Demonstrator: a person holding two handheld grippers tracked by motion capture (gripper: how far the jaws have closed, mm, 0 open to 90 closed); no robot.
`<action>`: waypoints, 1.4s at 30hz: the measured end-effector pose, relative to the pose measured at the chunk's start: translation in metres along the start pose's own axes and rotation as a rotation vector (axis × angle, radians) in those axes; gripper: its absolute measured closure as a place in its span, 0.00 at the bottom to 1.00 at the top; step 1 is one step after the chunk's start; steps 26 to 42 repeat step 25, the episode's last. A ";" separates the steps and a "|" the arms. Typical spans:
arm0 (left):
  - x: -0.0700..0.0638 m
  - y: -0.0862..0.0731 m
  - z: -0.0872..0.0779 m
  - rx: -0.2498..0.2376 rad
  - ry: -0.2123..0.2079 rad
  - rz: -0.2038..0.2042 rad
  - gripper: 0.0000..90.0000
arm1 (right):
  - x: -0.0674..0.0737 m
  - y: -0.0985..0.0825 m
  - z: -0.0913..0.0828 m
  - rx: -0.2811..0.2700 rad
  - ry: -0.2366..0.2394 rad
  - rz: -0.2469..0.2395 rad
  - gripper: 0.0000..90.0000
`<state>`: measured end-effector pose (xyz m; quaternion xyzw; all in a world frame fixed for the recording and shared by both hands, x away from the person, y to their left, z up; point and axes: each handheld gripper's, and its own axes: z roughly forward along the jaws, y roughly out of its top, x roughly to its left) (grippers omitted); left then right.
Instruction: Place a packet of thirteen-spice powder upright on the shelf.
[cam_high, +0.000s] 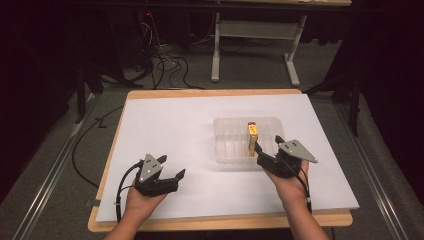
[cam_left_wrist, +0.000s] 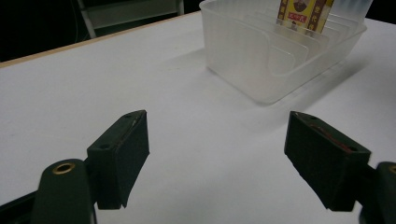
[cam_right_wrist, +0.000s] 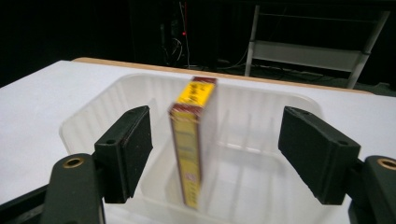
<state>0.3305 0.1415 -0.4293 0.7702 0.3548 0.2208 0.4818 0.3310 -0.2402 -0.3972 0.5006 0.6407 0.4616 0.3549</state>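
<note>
left gripper: nearest the table's front edge, at about 7 o'clock from the table's middle; jaws spread wide with nothing between them, over bare white sheet.
right gripper: at about 4 o'clock from the middle, against the near rim of the bin; released, its pads standing clear on either side of the box without touching it.
yellow box: upright on its narrow edge inside the bin, toward the bin's 3 o'clock side, seemingly slotted between the ribbed dividers; in the right gripper view it stands free between the open jaws.
clear plastic bin: just past the right gripper, at roughly 2 o'clock from the table's middle, otherwise holding nothing that I can make out.
done: by my reading the box is placed in the bin and let go.
left: probably drawing the right gripper away; no other item lies on the sheet to be packed.
beyond the table: a table frame and cables on the floor at 12 o'clock.
</note>
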 end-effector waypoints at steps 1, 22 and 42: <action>0.000 0.000 0.000 0.002 0.003 -0.002 0.25 | -0.004 -0.002 -0.005 -0.002 0.000 0.005 0.29; 0.005 -0.004 0.007 0.021 0.026 -0.032 0.25 | -0.084 -0.062 -0.054 0.050 -0.026 0.057 0.26; 0.003 -0.004 0.006 0.016 0.030 -0.034 0.25 | -0.086 -0.063 -0.053 0.062 -0.031 0.063 0.25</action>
